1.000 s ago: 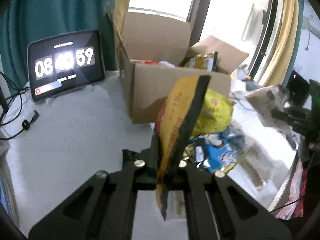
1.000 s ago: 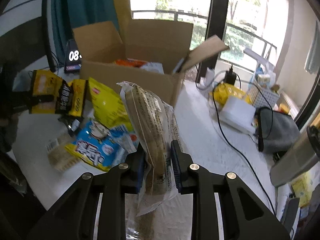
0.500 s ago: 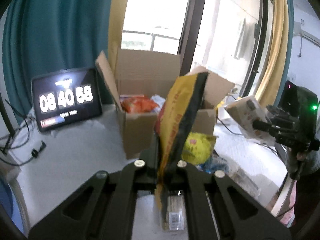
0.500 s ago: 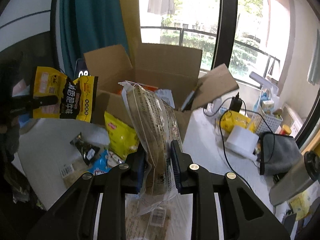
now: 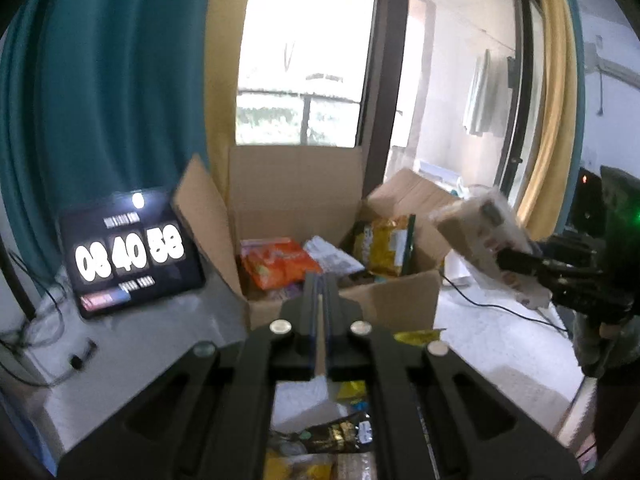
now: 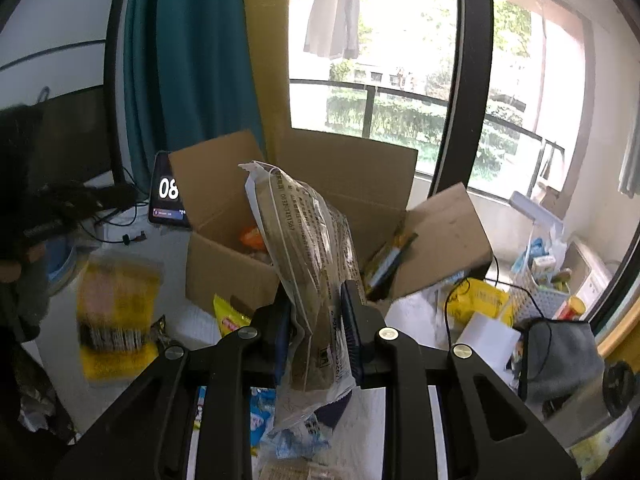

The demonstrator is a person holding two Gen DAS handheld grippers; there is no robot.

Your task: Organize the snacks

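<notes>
An open cardboard box stands on the white table, with an orange packet and a gold packet inside. My left gripper hovers in front of the box, shut, with nothing between its fingers. A yellow and black snack packet shows as a blur below it, left of the box. My right gripper is shut on a clear packet of brown biscuits, held upright before the box. The left wrist view shows that packet raised at the box's right side.
A tablet showing a clock leans left of the box, with cables beside it. Loose snacks lie on the table in front: a yellow packet and a blue one. At the right are a white basket, a grey cloth and a white box.
The yellow and black packet has come out of my left gripper, whose jaws are now shut on nothing. Both grippers have risen, and the inside of the box shows more.
</notes>
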